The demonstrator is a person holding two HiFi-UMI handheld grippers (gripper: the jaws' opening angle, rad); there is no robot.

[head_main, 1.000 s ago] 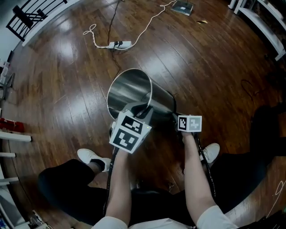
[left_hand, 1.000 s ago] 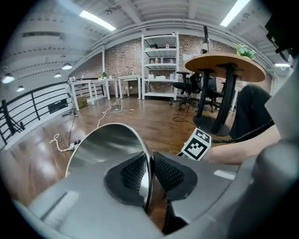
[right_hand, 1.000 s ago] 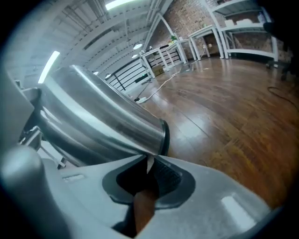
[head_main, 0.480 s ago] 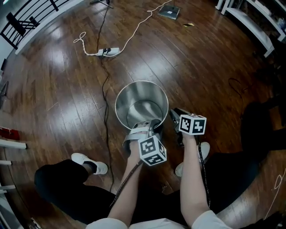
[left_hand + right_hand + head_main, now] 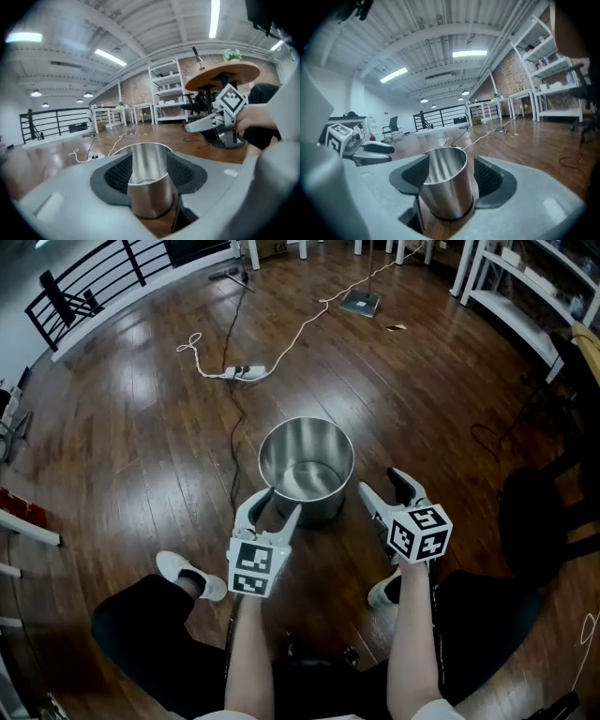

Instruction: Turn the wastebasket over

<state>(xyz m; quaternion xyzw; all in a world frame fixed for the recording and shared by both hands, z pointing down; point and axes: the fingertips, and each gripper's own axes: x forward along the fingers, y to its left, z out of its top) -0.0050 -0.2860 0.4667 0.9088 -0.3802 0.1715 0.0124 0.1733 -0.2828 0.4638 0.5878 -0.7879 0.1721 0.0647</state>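
A shiny steel wastebasket (image 5: 306, 470) stands upright on the wooden floor, mouth up and empty inside. My left gripper (image 5: 274, 504) hangs just near of its left side, jaws opening, nothing between them. To the basket's right my right gripper (image 5: 381, 481) is also apart from it, its jaws opening and empty. The left gripper view looks along its dark pads (image 5: 117, 171) at the wastebasket (image 5: 149, 183) standing ahead, with the right gripper (image 5: 220, 123) at the right. In the right gripper view the wastebasket (image 5: 446, 187) stands ahead and the left gripper (image 5: 365, 150) shows at the left.
A white power strip (image 5: 246, 372) with cables lies on the floor beyond the basket. A black railing (image 5: 103, 277) runs at the far left and white shelving (image 5: 525, 287) at the far right. The person's white shoes (image 5: 187, 573) stand close behind the grippers.
The basket went from tilted on its side, held by both grippers, to standing upright. Both grippers let go, opened and drew back towards the person.
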